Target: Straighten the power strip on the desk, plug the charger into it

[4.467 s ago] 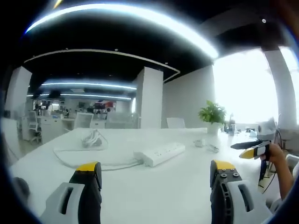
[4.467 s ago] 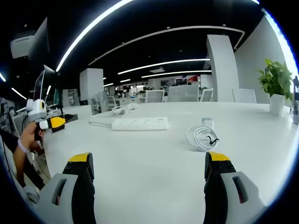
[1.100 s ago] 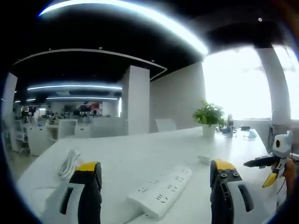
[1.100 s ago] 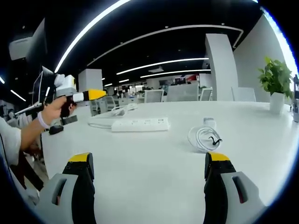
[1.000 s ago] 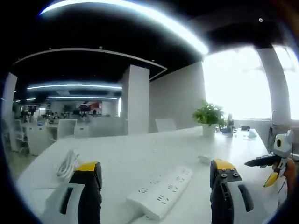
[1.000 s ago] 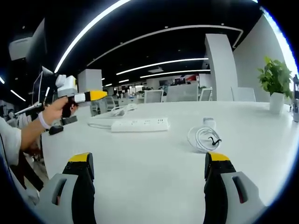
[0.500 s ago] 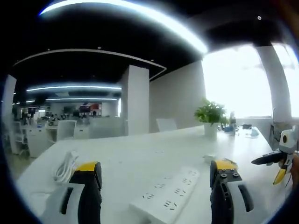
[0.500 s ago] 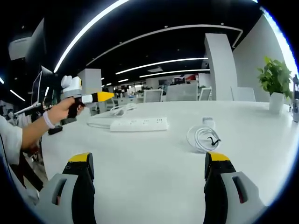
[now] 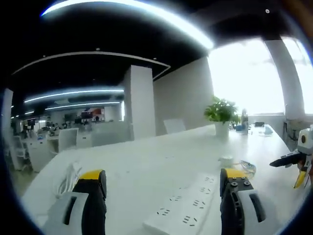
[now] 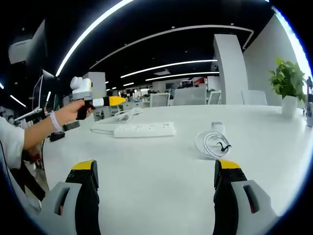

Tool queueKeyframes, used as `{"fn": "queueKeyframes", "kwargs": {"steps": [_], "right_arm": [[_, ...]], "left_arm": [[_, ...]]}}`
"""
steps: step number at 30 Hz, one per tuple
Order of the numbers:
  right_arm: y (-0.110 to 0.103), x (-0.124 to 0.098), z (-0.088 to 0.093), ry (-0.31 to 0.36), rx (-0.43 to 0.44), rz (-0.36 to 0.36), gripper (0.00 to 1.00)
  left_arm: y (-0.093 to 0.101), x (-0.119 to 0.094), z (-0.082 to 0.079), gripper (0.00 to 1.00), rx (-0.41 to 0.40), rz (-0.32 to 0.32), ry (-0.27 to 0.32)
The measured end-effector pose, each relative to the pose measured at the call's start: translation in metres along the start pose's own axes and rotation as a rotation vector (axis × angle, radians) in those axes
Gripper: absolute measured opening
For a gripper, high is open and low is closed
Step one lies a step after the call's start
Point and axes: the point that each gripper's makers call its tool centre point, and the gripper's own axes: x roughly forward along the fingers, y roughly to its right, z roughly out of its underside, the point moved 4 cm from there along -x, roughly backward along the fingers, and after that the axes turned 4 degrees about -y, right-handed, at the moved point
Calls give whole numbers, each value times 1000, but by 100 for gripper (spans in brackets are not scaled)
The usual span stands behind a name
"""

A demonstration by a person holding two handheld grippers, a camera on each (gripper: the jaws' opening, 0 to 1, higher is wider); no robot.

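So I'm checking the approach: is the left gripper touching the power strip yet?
Apart. The right gripper view shows the left gripper held in the air above the desk, with clear space between it and the power strip.

The power strip [image 10: 142,129], its cord [image 10: 100,131] and the coiled cable [image 10: 210,143] are white, on a white desk [image 10: 161,171]. The left gripper [image 10: 115,101] seen in the right gripper view is yellow-tipped with a black grip, and the right gripper [image 10: 155,188] has grey jaws with black pads and yellow tips. The plant [image 10: 288,81] is green in a white pot.
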Motion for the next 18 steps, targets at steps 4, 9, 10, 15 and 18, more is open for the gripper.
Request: {"fn": "queueKeyframes", "kwargs": {"steps": [4,9,10,15,18], "right_arm": [[3,0,1,0,3,4,98],[2,1,1,-3,3,2,98],[2,1,1,-3,3,2,98],[2,1,-1,1,1,5,98],[2,1,-2,1,-1,7,98]], "left_arm": [[-2,6,3,99,14,0,-17],[-6,17,2,99,35,7,-47],[-7,19,2,99,38,9,-55],[-7,28,2,99,51,38,-113],[-5,30,2,99,53,61,-138]]}}
